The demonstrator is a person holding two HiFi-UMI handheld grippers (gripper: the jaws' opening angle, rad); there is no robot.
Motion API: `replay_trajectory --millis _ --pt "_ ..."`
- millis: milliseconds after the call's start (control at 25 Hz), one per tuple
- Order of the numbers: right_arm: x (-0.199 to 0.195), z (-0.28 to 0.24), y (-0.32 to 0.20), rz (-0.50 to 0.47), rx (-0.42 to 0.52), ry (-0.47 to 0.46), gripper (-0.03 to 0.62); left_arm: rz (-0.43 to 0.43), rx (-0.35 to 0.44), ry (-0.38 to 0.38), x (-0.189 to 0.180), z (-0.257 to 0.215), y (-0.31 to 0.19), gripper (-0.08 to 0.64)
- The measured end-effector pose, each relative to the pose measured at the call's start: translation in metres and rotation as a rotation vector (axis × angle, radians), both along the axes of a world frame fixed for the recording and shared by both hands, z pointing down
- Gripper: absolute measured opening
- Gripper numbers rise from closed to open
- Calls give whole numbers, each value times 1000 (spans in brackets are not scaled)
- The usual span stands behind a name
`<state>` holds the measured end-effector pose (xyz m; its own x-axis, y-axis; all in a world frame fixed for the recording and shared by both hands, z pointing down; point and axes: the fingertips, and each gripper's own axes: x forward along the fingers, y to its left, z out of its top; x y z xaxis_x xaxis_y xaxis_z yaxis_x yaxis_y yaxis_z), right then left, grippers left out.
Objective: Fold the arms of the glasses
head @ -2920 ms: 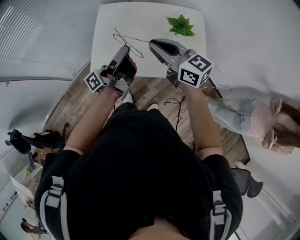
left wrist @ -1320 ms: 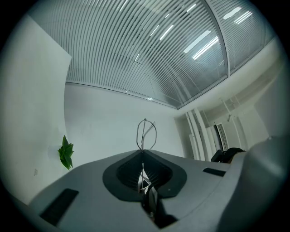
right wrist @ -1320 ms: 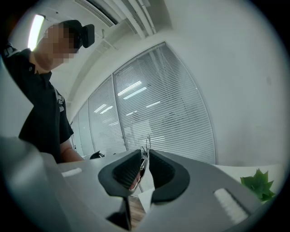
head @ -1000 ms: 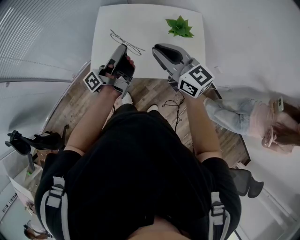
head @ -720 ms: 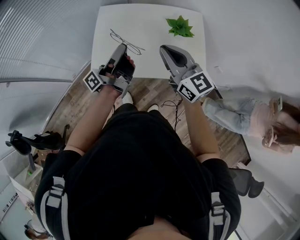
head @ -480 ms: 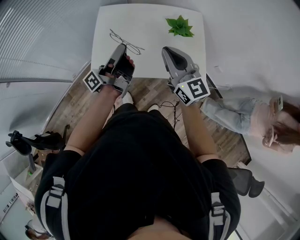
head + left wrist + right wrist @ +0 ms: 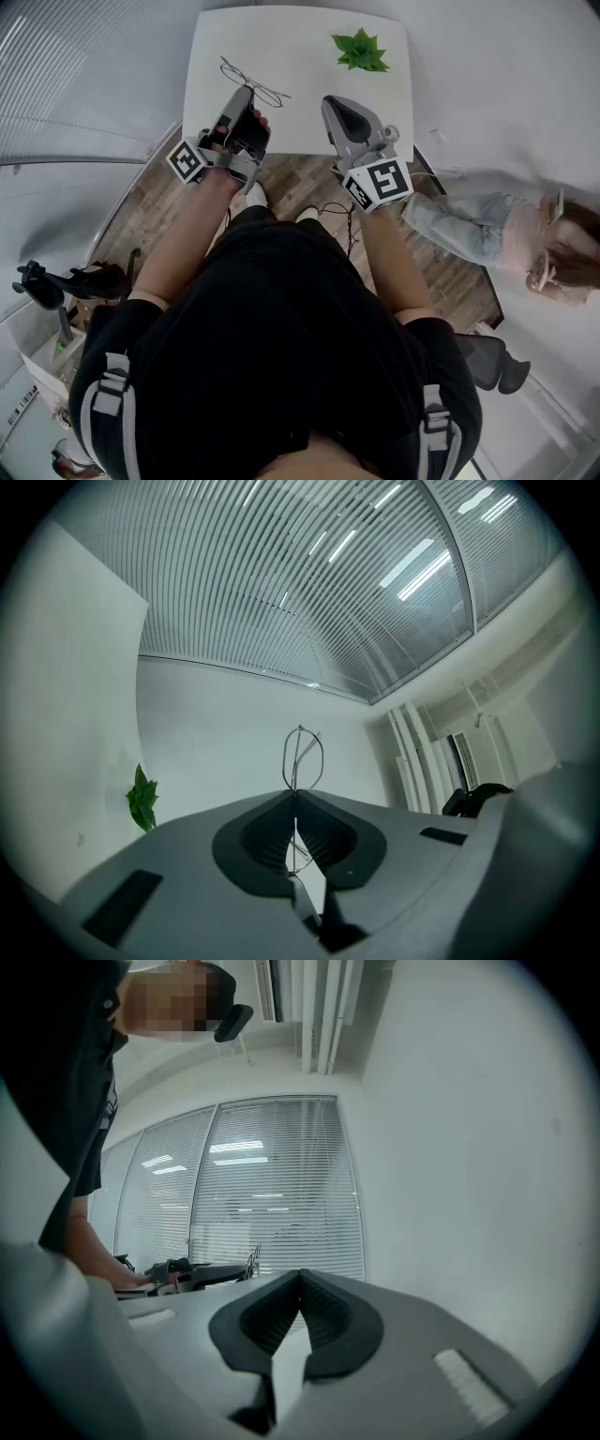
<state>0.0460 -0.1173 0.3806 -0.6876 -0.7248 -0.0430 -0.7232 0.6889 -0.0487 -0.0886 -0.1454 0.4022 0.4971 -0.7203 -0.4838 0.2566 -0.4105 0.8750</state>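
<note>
Left tongs [image 7: 246, 94] are pinched on the wire glasses [image 7: 253, 82], which are held up over the white counter [image 7: 300, 56] at upper left, probably steadied for an arm to be folded. Right tongs [image 7: 330, 101] are pressed together, empty, apart at the right. A plant [image 7: 361, 52] is seen at top right of the counter, with wood floor [image 7: 300, 187] below.

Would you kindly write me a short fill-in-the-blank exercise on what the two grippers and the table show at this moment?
1. The left gripper is shut on a pair of thin wire-framed ____.
2. The right gripper is shut, with ____ between its fingers.
3. At the far side of the white table, the small plant is ____ in colour.

Missing words: glasses; nothing; green.
</note>
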Motion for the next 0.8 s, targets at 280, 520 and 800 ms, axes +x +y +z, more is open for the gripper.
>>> replay_trajectory --millis 280,520,800 --pt "-1 -1 0 -4 -11 -26 11 5 -2 0 1 0 0 14" --pt "-6 -3 2 -19 -15 -21 11 9 2 1 1 -2 1 14" --pt "-6 -1 1 -20 -13 -17 11 10 1 3 1 -1 0 14"
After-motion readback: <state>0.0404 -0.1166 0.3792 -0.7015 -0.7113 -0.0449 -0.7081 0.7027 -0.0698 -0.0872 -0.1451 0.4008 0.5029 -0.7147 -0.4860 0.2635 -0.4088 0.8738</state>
